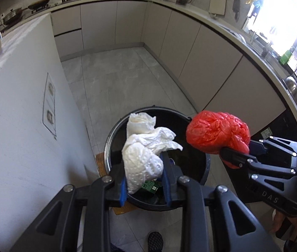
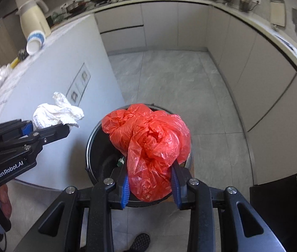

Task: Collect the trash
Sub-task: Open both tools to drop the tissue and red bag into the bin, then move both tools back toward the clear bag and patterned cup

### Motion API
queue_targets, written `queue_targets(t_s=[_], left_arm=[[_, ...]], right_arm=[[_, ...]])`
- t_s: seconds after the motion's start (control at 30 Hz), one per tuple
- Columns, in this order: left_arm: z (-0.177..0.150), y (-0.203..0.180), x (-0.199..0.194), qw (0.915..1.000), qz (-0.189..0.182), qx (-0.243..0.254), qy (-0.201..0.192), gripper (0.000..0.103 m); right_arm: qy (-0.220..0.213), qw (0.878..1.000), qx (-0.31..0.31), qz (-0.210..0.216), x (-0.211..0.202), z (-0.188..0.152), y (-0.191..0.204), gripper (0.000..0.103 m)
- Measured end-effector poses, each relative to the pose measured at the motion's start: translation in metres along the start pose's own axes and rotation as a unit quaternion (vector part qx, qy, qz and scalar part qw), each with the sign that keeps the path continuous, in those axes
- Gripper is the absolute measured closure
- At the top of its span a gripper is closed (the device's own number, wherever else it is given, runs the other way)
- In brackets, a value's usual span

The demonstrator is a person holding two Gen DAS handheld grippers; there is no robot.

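Left gripper (image 1: 145,180) fingers clamp the crumpled paper towel (image 1: 146,153), right gripper (image 2: 150,185) fingers pinch the red plastic bag (image 2: 148,138), both over the black bin (image 1: 199,163); both look light, soft, compressible, bag probably slippery, so grip mid-bulk.

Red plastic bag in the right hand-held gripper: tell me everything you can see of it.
The red plastic bag is thin, crinkled, translucent film bunched into a loose wad. The right hand-held gripper clamps its lower part between blue-padded fingers, and the bulk bulges above them. It hangs over the open black trash bin, apparently touching nothing else.
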State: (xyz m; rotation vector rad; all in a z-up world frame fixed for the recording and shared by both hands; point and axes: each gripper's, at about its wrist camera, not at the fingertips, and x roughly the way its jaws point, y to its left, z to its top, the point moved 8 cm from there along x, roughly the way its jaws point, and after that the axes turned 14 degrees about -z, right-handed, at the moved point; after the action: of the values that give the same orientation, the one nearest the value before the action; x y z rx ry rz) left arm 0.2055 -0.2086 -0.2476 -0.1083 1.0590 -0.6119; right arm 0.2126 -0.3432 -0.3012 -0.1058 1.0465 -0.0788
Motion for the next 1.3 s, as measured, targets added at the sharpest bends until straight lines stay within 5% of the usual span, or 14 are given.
queue_targets(t_s=[0.2,0.3,0.37,0.4,0.73,1.3], left_arm=[[-0.006,-0.002,0.023,0.9995,-0.013,-0.022,0.016,0.069],[-0.006,0.007,0.032,0.9990,0.005,-0.041,0.019,0.017],[-0.006,0.014,0.028,0.9985,0.012,-0.052,0.009,0.015],[-0.006,0.016,0.025,0.9984,0.017,-0.054,0.006,0.012],[-0.002,0.016,-0.012,0.9947,0.090,-0.036,-0.036,0.004],[0.018,-0.013,-0.072,0.9918,0.098,-0.006,-0.081,0.000]], right_arm=[[0.023,0.999,-0.046,0.012,0.039,-0.010,0.008,0.068],[0.032,0.997,-0.076,0.014,0.060,-0.013,0.013,0.064],[0.033,0.993,-0.109,-0.009,0.078,-0.018,0.014,0.028],[0.032,0.992,-0.122,-0.024,0.087,-0.020,0.013,0.000],[0.057,0.996,-0.064,-0.027,0.096,-0.024,-0.022,0.000],[0.023,0.999,0.009,0.032,0.011,0.022,-0.027,0.000]])
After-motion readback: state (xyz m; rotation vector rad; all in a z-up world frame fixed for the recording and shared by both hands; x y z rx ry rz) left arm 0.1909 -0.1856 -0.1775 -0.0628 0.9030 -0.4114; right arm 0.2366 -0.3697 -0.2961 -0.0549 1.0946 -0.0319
